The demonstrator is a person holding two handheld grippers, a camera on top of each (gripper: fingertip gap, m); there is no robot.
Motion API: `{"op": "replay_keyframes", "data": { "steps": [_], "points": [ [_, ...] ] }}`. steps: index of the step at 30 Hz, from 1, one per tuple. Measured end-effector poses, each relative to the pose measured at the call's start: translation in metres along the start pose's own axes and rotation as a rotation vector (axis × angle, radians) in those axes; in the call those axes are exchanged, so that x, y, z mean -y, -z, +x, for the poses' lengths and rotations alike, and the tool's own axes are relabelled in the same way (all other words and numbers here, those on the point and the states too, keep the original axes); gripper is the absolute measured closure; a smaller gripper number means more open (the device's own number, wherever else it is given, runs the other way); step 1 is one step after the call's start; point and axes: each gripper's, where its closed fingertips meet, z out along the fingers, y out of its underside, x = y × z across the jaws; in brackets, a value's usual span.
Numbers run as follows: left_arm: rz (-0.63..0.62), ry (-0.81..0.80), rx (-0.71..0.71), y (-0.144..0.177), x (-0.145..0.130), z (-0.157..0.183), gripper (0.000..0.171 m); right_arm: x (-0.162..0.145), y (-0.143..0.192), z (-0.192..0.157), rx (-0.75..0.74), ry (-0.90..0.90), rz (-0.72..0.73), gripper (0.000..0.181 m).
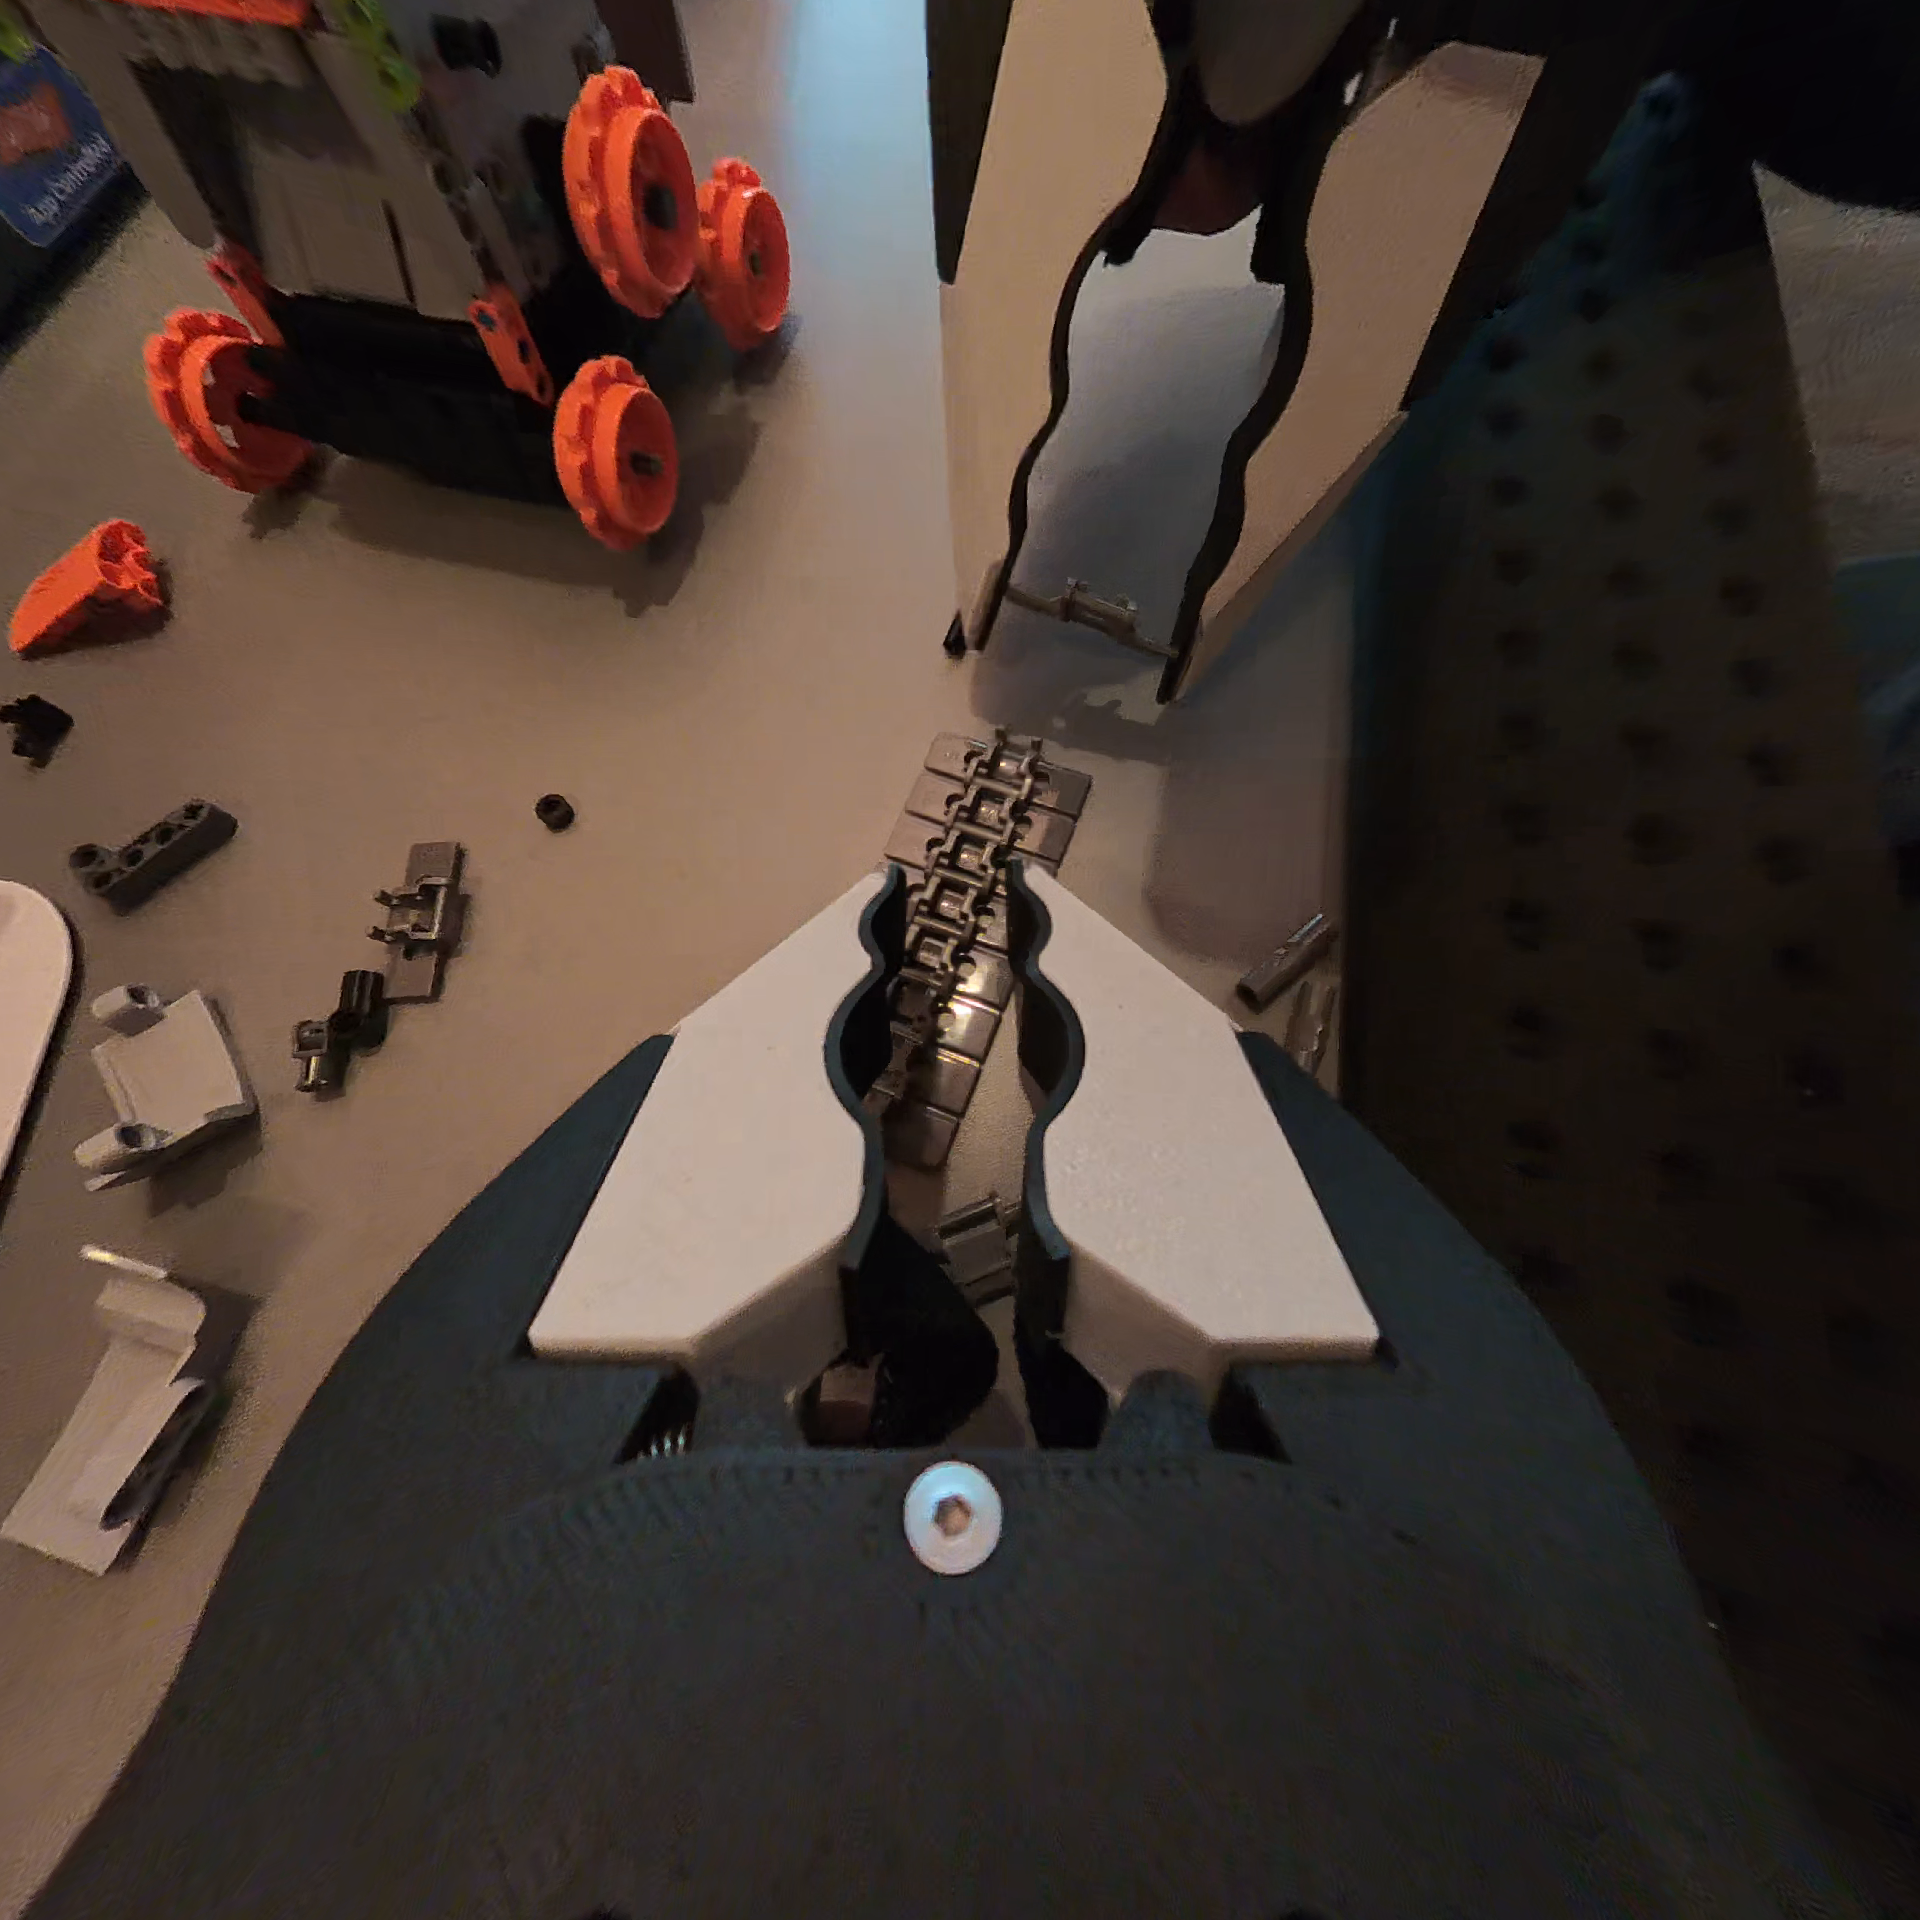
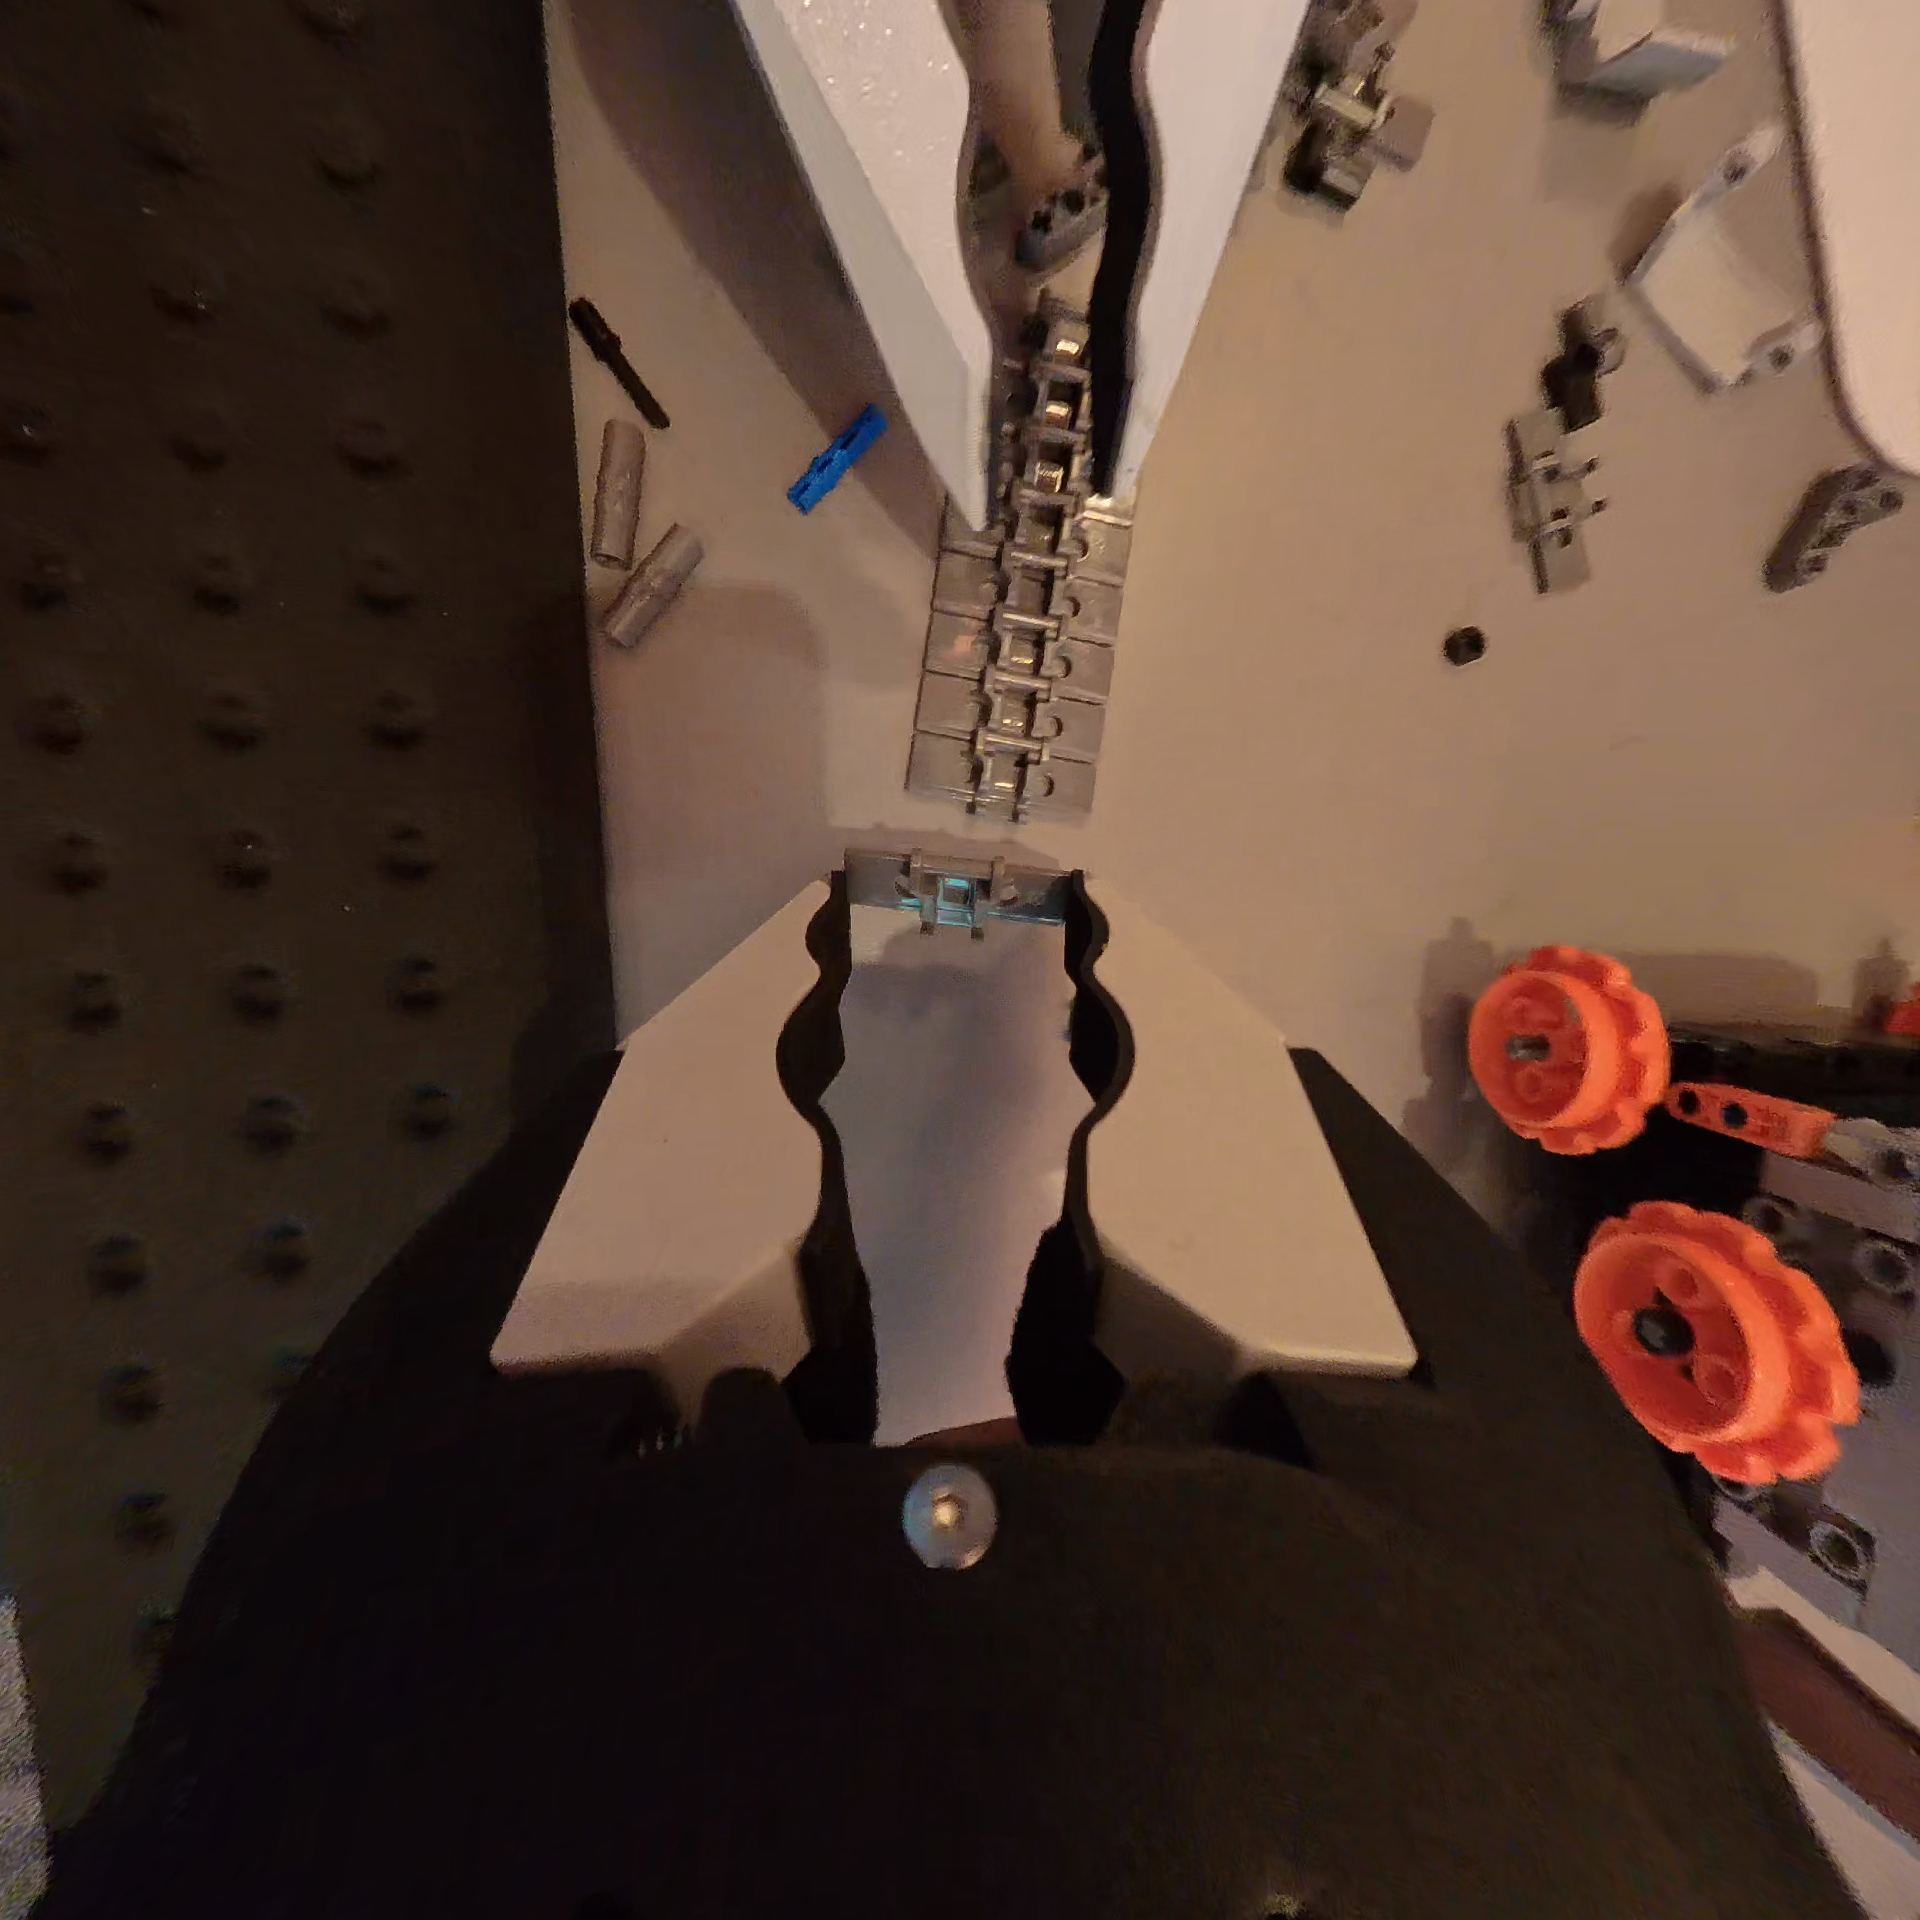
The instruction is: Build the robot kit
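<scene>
The left hand-held gripper point(image 1: 951, 883) is closed down on a grey track chain point(image 1: 987, 821) made of linked plates. The chain runs lengthwise between the two fingers, and its free end reaches forward past the fingertips onto the pale tabletop point(image 1: 727, 644).

The right hand-held gripper point(image 2: 956, 883) grips a single grey track link point(image 2: 951, 891) crosswise between its fingertips, the jaws parted only by the link's width. In the right wrist view this link sits just short of the chain's free end point(image 2: 1003, 769), with a narrow strip of tabletop between them; the two do not touch. In the left wrist view the same link point(image 1: 1091, 613) shows beyond the chain, held between the other gripper's dark finger edges.

To the left of the chain stands a grey and black brick vehicle with orange toothed wheels point(image 1: 613, 447). Loose parts lie scattered about it: an orange wedge piece point(image 1: 94, 592), a black beam with holes point(image 1: 156, 852), and grey panels point(image 1: 171, 1081). A blue pin point(image 2: 836, 460) and two grey tubes point(image 2: 634, 520) lie beside a dark studded baseplate point(image 2: 260, 727).
</scene>
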Motion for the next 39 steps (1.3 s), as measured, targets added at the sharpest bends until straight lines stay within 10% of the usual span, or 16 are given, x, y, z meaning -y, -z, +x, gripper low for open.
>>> {"op": "replay_keyframes", "data": {
  "steps": [23, 39],
  "points": [
    [-0.127, -0.132, 0.036, -0.013, -0.018, 0.005, 0.156, -0.001, -0.011, 0.007, 0.07, -0.031, -0.113, 0.136],
    [-0.139, -0.203, 0.054, -0.021, -0.01, 0.008, 0.156, 0.001, -0.009, 0.005, 0.034, -0.075, 0.023, 0.172]
  ]
}}
